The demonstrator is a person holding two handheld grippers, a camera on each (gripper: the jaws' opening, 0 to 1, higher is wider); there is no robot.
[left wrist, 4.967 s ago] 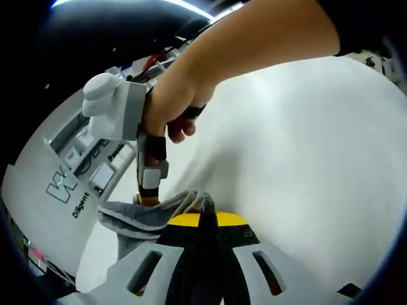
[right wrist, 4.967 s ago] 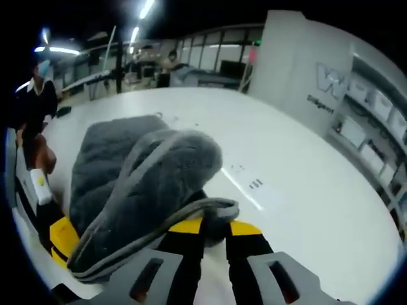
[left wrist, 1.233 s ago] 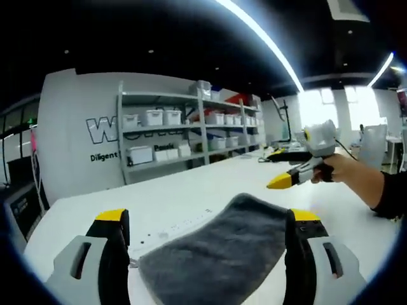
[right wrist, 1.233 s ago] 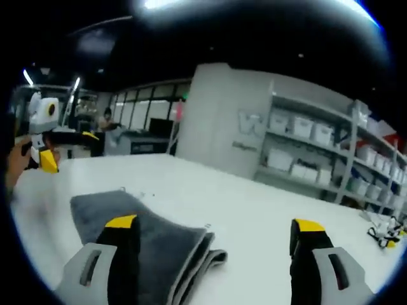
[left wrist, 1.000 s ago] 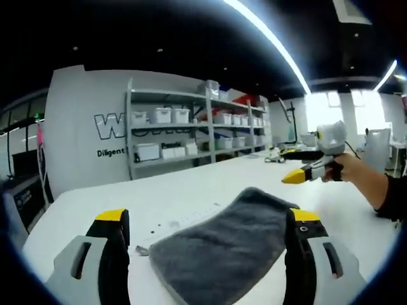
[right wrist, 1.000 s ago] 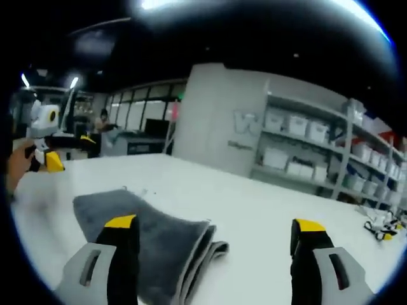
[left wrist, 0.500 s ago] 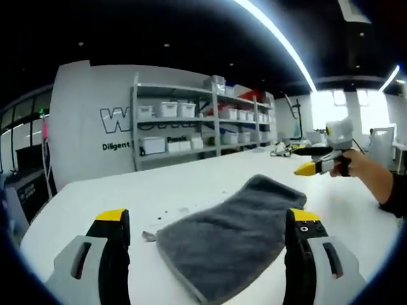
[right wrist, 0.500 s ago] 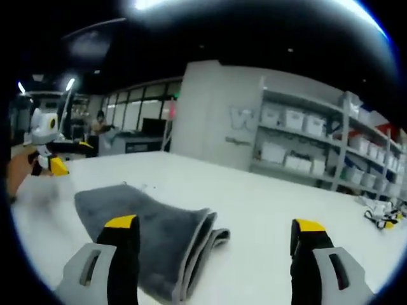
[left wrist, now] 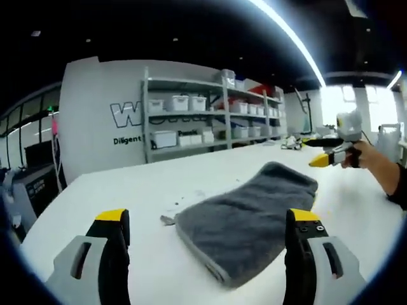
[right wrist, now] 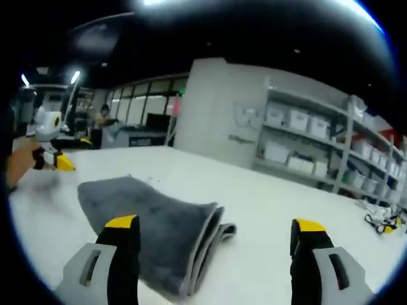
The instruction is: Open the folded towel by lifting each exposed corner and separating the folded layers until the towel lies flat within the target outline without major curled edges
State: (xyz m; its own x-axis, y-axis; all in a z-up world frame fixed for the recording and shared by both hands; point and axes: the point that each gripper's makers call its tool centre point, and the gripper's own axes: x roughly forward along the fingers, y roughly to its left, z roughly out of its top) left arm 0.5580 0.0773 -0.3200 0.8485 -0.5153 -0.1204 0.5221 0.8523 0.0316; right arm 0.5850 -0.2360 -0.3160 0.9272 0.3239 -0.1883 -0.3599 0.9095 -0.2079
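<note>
Both hand-held grippers [left wrist: 206, 254] [right wrist: 216, 257] wide-jawed above folded grey towel [left wrist: 245, 219] on white table [left wrist: 114, 203]

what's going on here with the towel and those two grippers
A person holds a hand-held gripper in each hand above a white table. The grey towel lies on it, folded, its layers stacked at one edge. The left hand-held gripper and the right hand-held gripper are both open, holding nothing, off the towel.
</note>
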